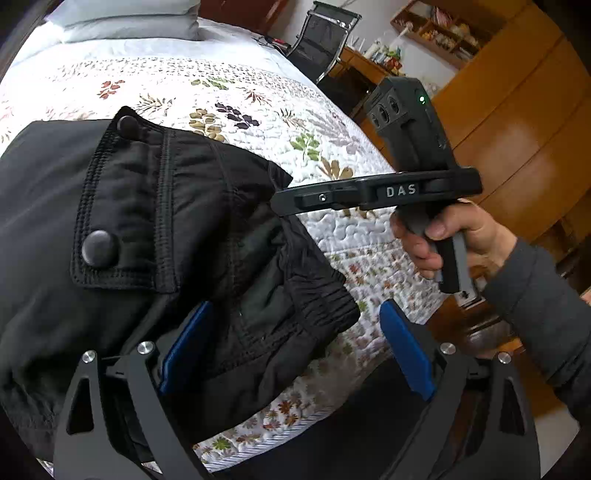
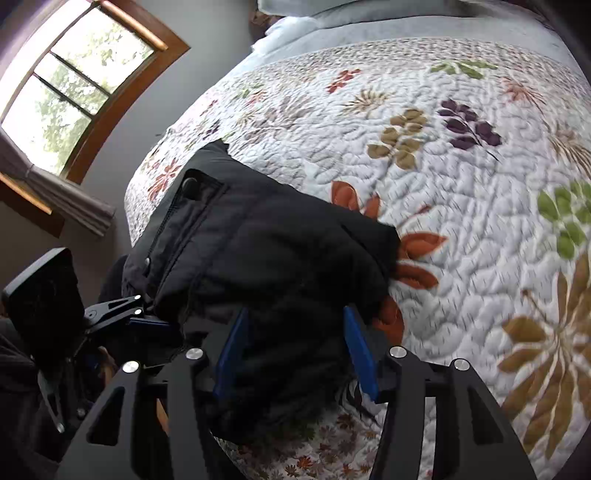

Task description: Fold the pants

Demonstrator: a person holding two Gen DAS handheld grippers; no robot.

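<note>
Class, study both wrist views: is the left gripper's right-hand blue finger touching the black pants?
Apart. The left wrist view shows the finger standing clear of the black pants, with a strip of floral quilt visible between them.

Open quilt (image 2: 461, 221) right of pants (image 2: 266, 251); wall left.

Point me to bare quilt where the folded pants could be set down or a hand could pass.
Free: the wide floral quilt right of the black pants, up to the pillows. The strip between the pants and the window-side bed edge is narrow. Crowded: the near bed edge, where left gripper and right gripper straddle the pants.
</note>
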